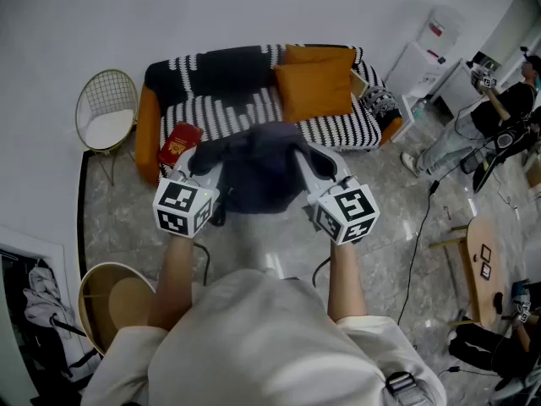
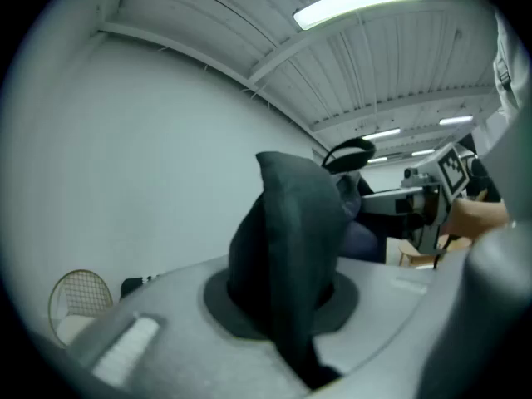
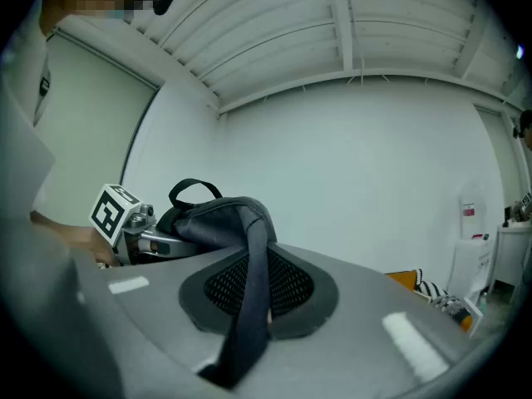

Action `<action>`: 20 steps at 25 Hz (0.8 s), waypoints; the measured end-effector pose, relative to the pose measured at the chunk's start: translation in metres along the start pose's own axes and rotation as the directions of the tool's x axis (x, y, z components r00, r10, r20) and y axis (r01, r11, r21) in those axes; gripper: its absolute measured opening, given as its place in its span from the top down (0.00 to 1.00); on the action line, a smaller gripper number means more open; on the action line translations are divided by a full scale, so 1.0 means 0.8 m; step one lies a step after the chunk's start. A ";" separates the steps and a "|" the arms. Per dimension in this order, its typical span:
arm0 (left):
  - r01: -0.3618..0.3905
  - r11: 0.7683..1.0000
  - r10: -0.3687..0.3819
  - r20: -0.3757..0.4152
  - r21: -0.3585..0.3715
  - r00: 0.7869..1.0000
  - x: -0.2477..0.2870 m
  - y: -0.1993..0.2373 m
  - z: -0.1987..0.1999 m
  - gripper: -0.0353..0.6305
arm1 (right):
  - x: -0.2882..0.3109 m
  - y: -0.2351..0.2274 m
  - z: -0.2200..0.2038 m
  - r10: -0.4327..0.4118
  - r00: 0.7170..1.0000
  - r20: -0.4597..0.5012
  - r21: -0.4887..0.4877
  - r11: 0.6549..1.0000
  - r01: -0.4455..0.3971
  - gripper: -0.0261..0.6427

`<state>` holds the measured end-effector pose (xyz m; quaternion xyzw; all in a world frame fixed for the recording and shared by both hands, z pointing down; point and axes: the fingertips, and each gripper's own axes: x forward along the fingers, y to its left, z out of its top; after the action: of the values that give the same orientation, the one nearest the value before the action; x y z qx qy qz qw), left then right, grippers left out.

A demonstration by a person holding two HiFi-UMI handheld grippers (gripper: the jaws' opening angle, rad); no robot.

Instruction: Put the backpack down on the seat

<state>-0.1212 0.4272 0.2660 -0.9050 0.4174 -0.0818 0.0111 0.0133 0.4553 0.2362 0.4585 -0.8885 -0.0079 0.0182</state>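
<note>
The left gripper point(image 2: 283, 306) pinched a fold of the backpack point(image 1: 258, 172), the right gripper point(image 3: 248, 299) its strap point(image 3: 252, 248); it hung before the sofa point(image 1: 338, 129). The narrow strap could slip, dropping the load short.

One backpack point(image 1: 258, 172) and two grippers, the left gripper point(image 1: 199, 169) and the right gripper point(image 1: 316, 169), are counted. On the one far sofa point(image 1: 215, 117), two orange cushions point(image 1: 314, 91) and one red packet point(image 1: 179, 142) are seen. At the left, two chairs point(image 1: 106, 108) are counted.
</note>
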 end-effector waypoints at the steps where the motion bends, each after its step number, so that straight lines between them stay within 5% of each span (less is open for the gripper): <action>1: 0.000 1.000 0.000 0.000 -0.002 1.000 0.002 -0.001 0.001 0.93 | -0.001 -0.003 0.000 0.002 1.000 0.001 0.001 1.000 -0.002 0.91; 14: -0.014 1.000 0.013 -0.029 -0.022 0.999 0.037 -0.039 -0.005 0.93 | -0.018 -0.053 -0.009 -0.029 1.000 -0.003 -0.014 0.999 0.029 0.91; 20: -0.028 0.998 0.026 -0.030 -0.058 0.999 0.059 -0.063 -0.008 0.93 | -0.037 -0.078 -0.015 0.030 1.000 -0.005 0.002 1.000 -0.030 0.92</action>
<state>-0.0535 0.4244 0.2830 -0.8979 0.4319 -0.0828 -0.0202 0.0819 0.4429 0.2455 0.4449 -0.8953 -0.0054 0.0201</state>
